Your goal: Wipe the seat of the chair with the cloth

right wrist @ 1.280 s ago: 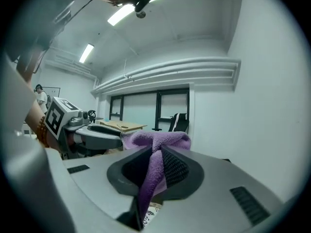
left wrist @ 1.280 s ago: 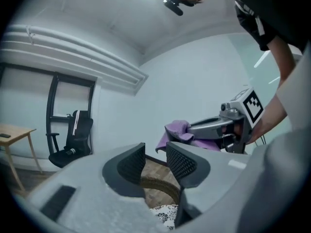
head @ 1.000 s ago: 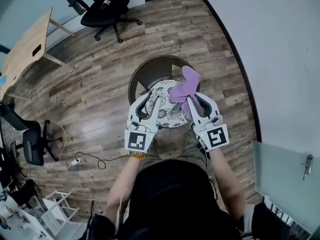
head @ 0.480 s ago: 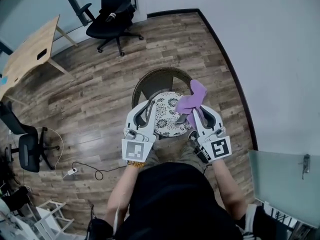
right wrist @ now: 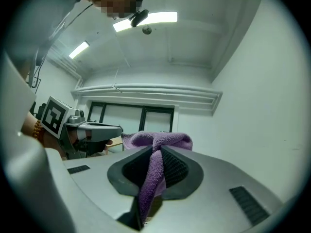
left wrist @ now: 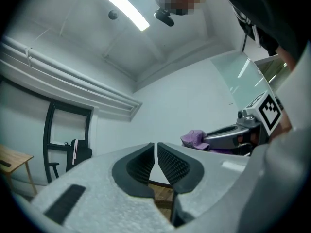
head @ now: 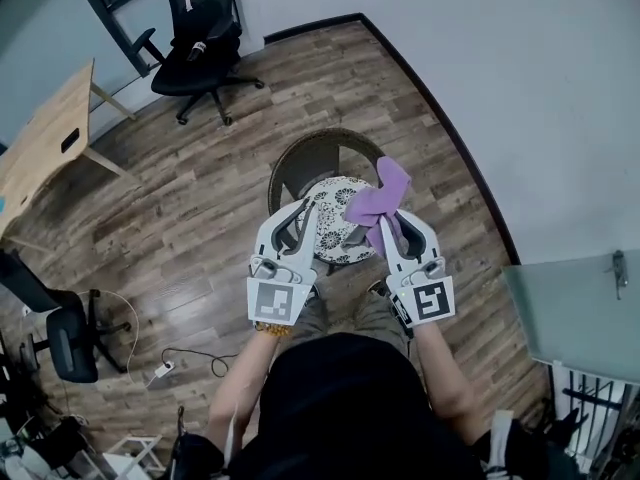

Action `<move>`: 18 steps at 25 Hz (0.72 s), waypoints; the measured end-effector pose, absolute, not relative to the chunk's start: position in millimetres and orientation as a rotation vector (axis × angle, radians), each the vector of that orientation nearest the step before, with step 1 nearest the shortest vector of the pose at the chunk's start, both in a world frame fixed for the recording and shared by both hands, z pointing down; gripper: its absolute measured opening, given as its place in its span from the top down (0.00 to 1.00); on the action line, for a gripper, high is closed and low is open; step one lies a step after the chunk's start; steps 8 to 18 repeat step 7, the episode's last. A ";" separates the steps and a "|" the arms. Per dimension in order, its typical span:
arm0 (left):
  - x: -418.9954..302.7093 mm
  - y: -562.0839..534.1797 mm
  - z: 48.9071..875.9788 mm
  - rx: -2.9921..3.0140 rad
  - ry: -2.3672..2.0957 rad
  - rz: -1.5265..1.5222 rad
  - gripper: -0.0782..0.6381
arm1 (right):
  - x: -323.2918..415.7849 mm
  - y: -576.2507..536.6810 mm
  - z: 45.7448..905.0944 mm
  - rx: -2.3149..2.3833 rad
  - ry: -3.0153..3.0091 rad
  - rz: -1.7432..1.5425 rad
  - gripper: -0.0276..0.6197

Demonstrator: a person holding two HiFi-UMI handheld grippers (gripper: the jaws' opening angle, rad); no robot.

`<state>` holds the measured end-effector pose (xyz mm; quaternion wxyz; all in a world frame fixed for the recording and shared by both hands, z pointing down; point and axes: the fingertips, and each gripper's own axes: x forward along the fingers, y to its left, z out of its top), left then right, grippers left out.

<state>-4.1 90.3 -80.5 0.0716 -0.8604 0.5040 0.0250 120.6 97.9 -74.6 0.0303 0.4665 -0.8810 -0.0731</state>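
A round wicker chair [head: 322, 152] with a black-and-white patterned seat cushion [head: 336, 220] stands just below me. My right gripper [head: 380, 218] is held above the seat's right side, shut on a purple cloth [head: 378, 200] that bunches above the jaws and hangs between them [right wrist: 156, 169]. Over the seat's left side my left gripper [head: 306, 206] holds nothing; its jaws are closing and stand almost together [left wrist: 155, 145]. Both grippers point upward toward the ceiling. From the left gripper view, the cloth [left wrist: 194, 138] shows at the right gripper's tips.
A black office chair [head: 195, 43] stands at the back left near a wooden desk [head: 45, 133]. Another black chair [head: 60, 320] and a cable with a power strip [head: 160, 373] lie on the wood floor at left. A white wall runs along the right, with a glass panel [head: 570, 308].
The left gripper's jaws have come together from wide apart. Both grippers have stayed over the seat, and the right one has kept hold of the cloth.
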 end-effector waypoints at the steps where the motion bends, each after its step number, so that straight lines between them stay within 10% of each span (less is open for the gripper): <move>1: -3.2 94.0 -83.6 -2.591 1.503 0.068 0.84 | 121.0 103.8 -78.9 1.455 -2.711 -0.231 0.89; 18: 13.1 131.5 -99.7 -2.597 1.438 0.071 0.84 | 133.9 154.6 -99.8 1.490 -2.707 -0.279 0.89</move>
